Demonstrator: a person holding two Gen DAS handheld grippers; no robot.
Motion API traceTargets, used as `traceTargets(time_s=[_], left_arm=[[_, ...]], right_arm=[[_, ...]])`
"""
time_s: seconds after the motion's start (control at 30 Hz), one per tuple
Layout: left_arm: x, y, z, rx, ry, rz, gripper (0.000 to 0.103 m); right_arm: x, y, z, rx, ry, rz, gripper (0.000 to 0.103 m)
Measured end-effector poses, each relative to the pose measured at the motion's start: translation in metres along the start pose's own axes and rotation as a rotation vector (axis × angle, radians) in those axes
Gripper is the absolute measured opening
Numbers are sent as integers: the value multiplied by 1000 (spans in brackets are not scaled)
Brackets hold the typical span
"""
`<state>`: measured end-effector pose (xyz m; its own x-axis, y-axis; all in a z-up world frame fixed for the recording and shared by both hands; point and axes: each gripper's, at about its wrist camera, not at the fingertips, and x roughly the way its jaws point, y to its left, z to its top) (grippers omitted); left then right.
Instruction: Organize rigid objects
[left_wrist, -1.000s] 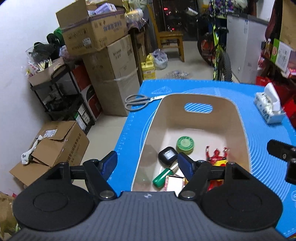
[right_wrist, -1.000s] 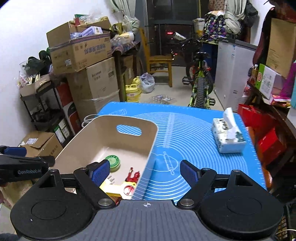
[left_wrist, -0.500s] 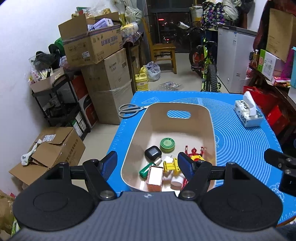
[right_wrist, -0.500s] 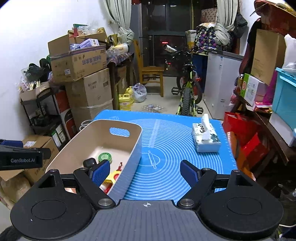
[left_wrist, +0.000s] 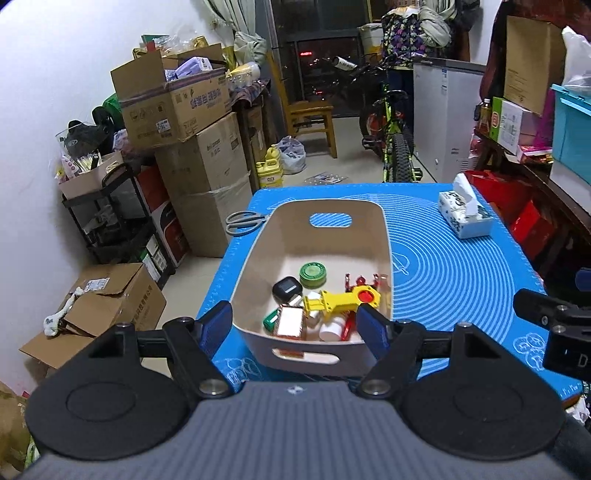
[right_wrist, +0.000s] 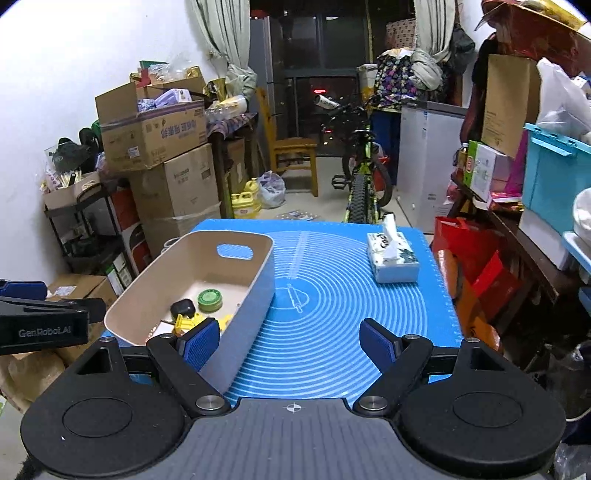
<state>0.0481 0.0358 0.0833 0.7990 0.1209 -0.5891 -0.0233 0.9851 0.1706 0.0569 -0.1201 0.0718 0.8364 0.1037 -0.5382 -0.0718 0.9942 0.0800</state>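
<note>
Both wrist views, looking down onto a blue mat (left_wrist: 454, 280) covering a table. A beige bin (left_wrist: 258, 258) with 2 handle cut-outs stands on the left part of the mat and holds the task's small rigid items: a green round tin (left_wrist: 313, 273), a black case (left_wrist: 285, 289), a yellow toy (left_wrist: 341, 301), a red figure (left_wrist: 360, 280) partly under the yellow toy, a white bottle (left_wrist: 332, 329), and a small reddish box (left_wrist: 290, 325) at the near wall. The left gripper (left_wrist: 295, 328) hangs in front of the bin's near end; its jaws are opening and nothing is between the blue pads (left_wrist: 218, 325). The right gripper (right_wrist: 291, 341) is spread wide over bare mat to the right of the bin, empty, its left pad overlapping the bin's near right corner in view. On the mat outside the bin: scissors (left_wrist: 243, 222) beside the far left corner, and a tissue box (right_wrist: 392, 256) at the far right, well apart from the bin. Beyond the table: stacked cardboard boxes (right_wrist: 162, 147) at left, a wooden chair (right_wrist: 291, 155), a bicycle (right_wrist: 364, 184) and a white chest freezer (right_wrist: 428, 162) at far right.
</note>
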Motion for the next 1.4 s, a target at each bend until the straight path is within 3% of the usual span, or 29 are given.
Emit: traceTargets(time_s=[0.37,0.73,1.0,1.4], left_arm=[[-24,-20,-38,35,-33,-28,78],[-20,-36,-71,21,-26,-39,78],[-10,-37,-91,3,-29,-32,78],[1,-29,-96,-50,-8,-19,78]], right_arm=[[-29,-24,-42,36,-6,-45,85],[-39,-39,-76,66,-14,-73,85],[-35,-37,-89,39,-17,-92,85],[-33,-20,-109,-34,-51,-83,85]])
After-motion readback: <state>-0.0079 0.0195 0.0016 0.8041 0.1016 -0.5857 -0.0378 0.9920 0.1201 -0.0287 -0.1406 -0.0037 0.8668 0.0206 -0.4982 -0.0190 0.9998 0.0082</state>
